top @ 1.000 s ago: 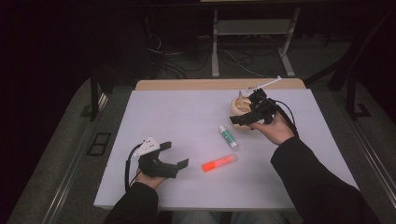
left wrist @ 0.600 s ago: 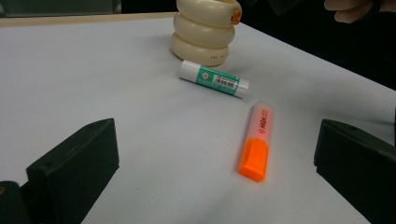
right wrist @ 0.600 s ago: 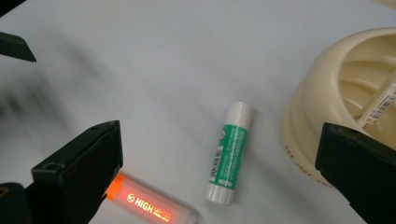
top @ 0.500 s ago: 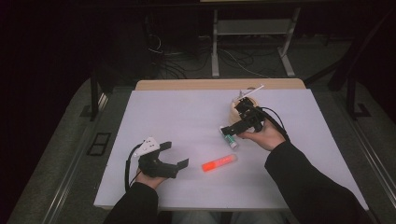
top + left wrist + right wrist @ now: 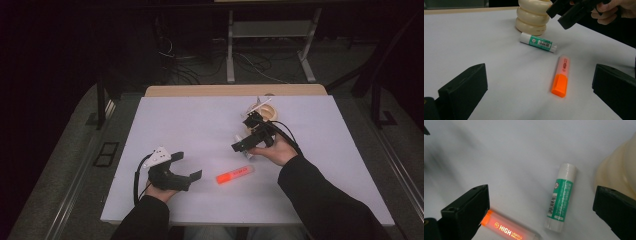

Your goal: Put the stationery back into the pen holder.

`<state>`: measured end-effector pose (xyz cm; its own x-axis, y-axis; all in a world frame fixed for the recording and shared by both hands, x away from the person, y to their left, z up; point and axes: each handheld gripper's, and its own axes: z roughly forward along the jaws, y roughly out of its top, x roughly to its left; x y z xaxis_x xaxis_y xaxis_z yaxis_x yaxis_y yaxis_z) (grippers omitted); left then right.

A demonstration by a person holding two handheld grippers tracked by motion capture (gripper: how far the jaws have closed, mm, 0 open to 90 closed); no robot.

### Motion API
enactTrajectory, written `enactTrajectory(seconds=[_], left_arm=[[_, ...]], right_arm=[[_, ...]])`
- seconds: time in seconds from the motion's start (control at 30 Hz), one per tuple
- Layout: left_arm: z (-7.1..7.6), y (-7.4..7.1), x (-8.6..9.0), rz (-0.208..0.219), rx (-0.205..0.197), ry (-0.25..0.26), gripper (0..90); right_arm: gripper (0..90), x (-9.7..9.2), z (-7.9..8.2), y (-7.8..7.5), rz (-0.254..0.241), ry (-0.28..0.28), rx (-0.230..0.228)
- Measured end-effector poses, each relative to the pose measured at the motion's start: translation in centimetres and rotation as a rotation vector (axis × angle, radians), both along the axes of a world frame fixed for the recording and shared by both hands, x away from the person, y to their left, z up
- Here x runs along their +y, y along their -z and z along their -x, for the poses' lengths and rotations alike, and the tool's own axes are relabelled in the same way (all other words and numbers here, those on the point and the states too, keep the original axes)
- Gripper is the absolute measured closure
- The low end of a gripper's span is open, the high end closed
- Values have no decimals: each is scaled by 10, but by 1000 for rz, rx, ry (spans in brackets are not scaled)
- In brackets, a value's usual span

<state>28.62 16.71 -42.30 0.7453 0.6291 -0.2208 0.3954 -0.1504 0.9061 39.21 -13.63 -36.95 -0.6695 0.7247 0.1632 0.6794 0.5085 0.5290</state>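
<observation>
Green-and-white glue stick (image 5: 560, 198) lies on the white tabletop (image 5: 200, 125) towards its far right corner, directly below the right gripper (image 5: 248, 140), whose jaws gape wide above it. From above, gripper and hand hide most of it. Nearby lie the orange highlighter (image 5: 234, 175) and cream ringed holder (image 5: 533, 16). The left gripper (image 5: 186, 167) rests open near the front edge.

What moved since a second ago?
The right hand-held gripper came away from the cream holder toward the person and now hangs open above the glue stick. The left hand-held gripper, glue stick and orange highlighter stayed put.
</observation>
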Motion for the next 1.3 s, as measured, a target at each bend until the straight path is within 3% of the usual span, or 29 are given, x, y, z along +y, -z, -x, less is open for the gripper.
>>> enactTrajectory(seconds=[0.4, 0.43, 0.57, 0.63, 0.8, 0.87, 1.3], left_arm=[[0, 0, 0, 0, 0, 1, 0], [0, 0, 0, 0, 0, 1, 0], [0, 0, 0, 0, 0, 1, 0], [0, 0, 0, 0, 0, 2, 0], [0, 0, 0, 1, 0, 2, 0], [0, 0, 0, 1, 0, 2, 0], [0, 0, 0, 2, -1, 2, 0]], right_arm=[[10, 14, -2, 16, 55, -1, 23], [58, 14, -2, 17, 61, 0, 20], [65, 16, -5, 22, 67, 17, 17], [148, 16, -6, 24, 73, 28, 17], [159, 17, -10, 30, 82, 40, 24], [212, 18, -11, 32, 97, 41, 18], [335, 21, -18, 41, 124, 66, 5]])
